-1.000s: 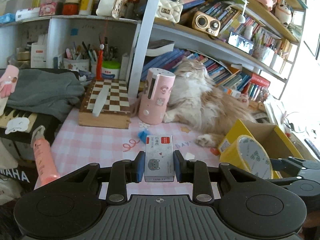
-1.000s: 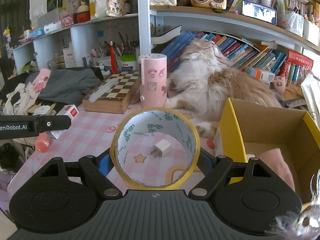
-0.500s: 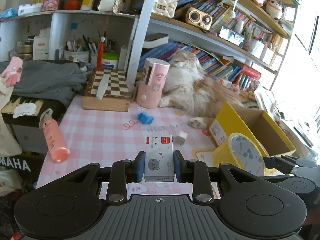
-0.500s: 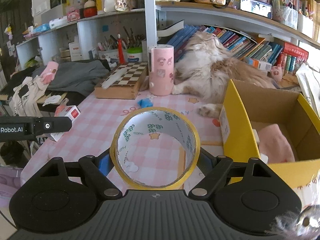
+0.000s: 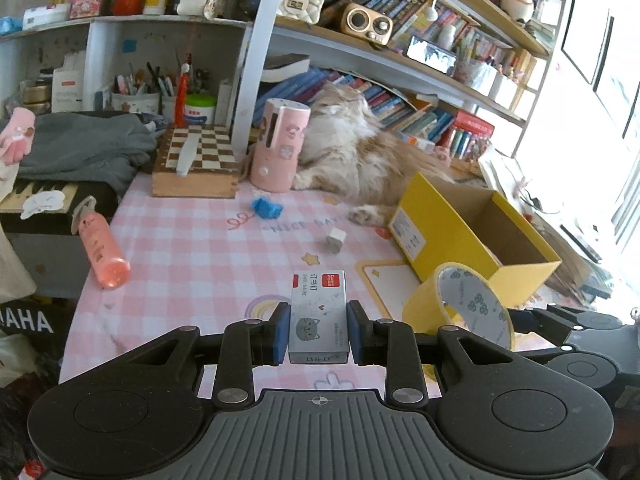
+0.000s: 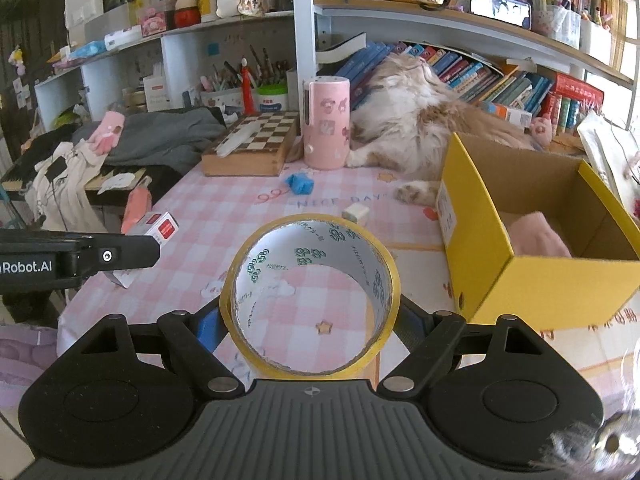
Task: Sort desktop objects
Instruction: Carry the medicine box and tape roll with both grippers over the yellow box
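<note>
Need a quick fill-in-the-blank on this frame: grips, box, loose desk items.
1. The left gripper is shut on the ____ box.
2. The tape roll sits between the ____ gripper's jaws.
3. The yellow box holds something ____ in colour.
4. The bottle lies on its ____.

Missing words: staple; right; pink; side

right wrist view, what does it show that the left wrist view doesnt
Only the right wrist view shows the pink item lying inside the yellow box. Only the left wrist view shows the top face of the staple box, with its cat drawing, clamped in the left gripper. Both show the tape roll held by the right gripper, the cat, the pink canister and the chessboard.
</note>
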The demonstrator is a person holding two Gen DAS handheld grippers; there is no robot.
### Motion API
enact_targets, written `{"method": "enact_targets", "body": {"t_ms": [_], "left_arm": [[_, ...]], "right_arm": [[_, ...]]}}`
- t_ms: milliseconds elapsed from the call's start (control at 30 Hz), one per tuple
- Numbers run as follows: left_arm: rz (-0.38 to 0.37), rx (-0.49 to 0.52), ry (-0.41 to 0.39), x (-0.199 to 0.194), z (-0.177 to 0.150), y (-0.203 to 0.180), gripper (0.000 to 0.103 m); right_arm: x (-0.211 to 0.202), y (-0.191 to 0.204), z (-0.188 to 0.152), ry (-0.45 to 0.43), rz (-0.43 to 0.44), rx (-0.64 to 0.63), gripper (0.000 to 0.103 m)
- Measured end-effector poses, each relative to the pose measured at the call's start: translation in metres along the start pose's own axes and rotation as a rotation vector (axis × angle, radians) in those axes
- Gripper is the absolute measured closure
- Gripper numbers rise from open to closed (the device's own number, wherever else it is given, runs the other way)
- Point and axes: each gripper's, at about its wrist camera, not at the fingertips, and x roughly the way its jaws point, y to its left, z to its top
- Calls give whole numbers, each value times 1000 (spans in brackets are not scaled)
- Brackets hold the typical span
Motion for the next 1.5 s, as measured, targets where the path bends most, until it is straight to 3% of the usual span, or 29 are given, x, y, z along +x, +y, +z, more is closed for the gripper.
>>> {"method": "enact_targets", "body": {"t_ms": [500, 867, 1300, 1500], "left_arm": [[-109, -11, 21, -7, -18, -18, 75], [-224, 103, 88, 12, -21, -59, 75], [-277, 158, 144, 43, -19, -98, 75], [-294, 210, 124, 57, -14, -126, 75]], "right_arm": [[-35, -4, -35, 48, -76, 24, 22], [-63, -34, -56, 50, -190, 150, 22], [-65, -70, -59, 57, -231, 183, 22], [-64, -100, -57, 62, -248, 213, 22]]}}
